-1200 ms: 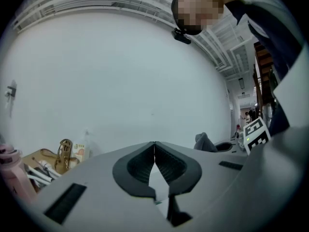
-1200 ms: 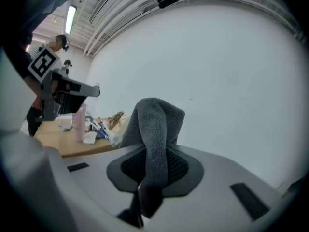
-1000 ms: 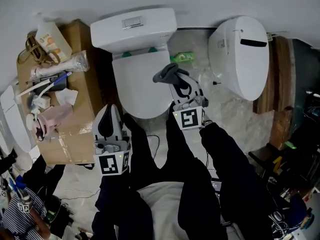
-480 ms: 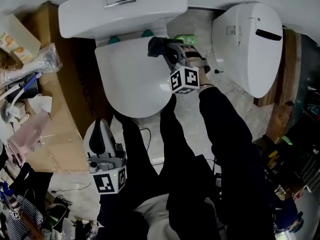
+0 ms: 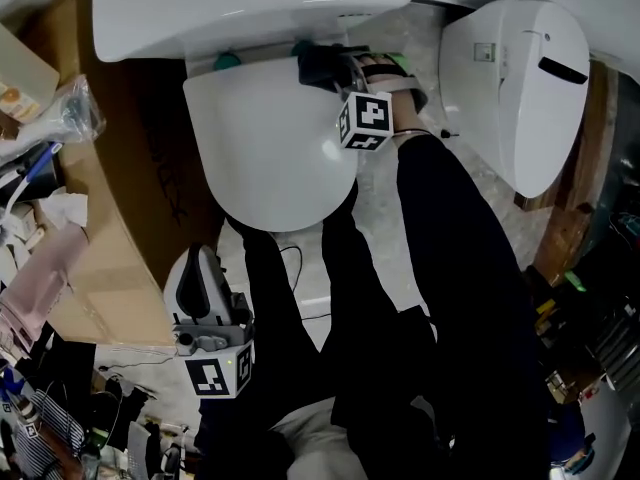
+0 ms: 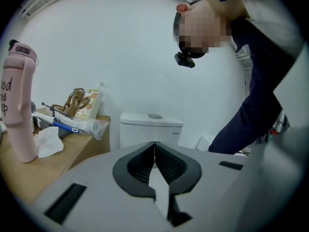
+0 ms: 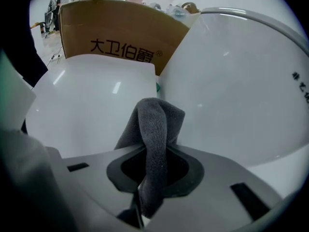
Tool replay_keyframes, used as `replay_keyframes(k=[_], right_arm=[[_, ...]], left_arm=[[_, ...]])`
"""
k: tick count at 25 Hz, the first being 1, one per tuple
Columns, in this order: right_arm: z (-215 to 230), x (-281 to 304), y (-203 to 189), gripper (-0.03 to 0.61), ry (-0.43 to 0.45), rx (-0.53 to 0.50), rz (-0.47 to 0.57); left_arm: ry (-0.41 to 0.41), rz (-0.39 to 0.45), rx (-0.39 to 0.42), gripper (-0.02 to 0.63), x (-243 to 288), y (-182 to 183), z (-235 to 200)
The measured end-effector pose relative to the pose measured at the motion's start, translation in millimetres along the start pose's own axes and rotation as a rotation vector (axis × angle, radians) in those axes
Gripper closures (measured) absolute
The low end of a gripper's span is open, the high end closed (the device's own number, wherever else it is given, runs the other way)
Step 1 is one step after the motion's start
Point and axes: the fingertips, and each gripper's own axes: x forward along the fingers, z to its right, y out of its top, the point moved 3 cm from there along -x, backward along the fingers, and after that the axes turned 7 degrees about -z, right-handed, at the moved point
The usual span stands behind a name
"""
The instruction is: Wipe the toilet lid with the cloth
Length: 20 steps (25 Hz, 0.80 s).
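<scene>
The white toilet lid (image 5: pixel 265 138) lies shut below the tank (image 5: pixel 250 8). My right gripper (image 5: pixel 335 68) is over the lid's back right corner, close to the tank, shut on a dark grey cloth (image 5: pixel 315 66). In the right gripper view the cloth (image 7: pixel 154 127) sticks up folded from between the jaws of the right gripper (image 7: pixel 153 153), with the lid (image 7: pixel 87 100) just beyond and the tank (image 7: pixel 241 91) to the right. My left gripper (image 5: pixel 198 273) hangs low by the person's leg, off the toilet. That left gripper (image 6: pixel 154 151) is shut with nothing in it.
A cardboard box (image 5: pixel 110 218) with a pink bottle (image 6: pixel 18 105), tissues and brushes stands left of the toilet. A second white toilet seat unit (image 5: pixel 520 78) leans at the right. A small green item (image 5: pixel 395 63) lies on the marble floor (image 5: pixel 390 218).
My right gripper has carried the cloth from the lid's front right edge back to its rear corner by the tank. The head view has shifted forward; the left gripper now shows lower.
</scene>
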Motion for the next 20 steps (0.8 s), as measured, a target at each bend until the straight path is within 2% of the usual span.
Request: replay_keyframes(k=[3,8,13,20], right_arm=[[-18,10,-5,0.512,0.047,-0.051,-0.038],[-35,4,-5,0.514,0.058,-0.040,-0.031],[-68,-5,-5,0.514,0.096,-0.095,-0.046],[-125,-30,-6,0.514,0.157,-0.067,-0.066]], left_arm=[[-0.006,-0.008,-0.002,0.598,1,-5,2],[-0.025,-0.019,-0.002,0.598,-1,-12,10],[-0.024,-0.010,-0.009,0.598,-5,-16,11],[-0.019,0.012,-0.006,0.598,-13,-19,12]])
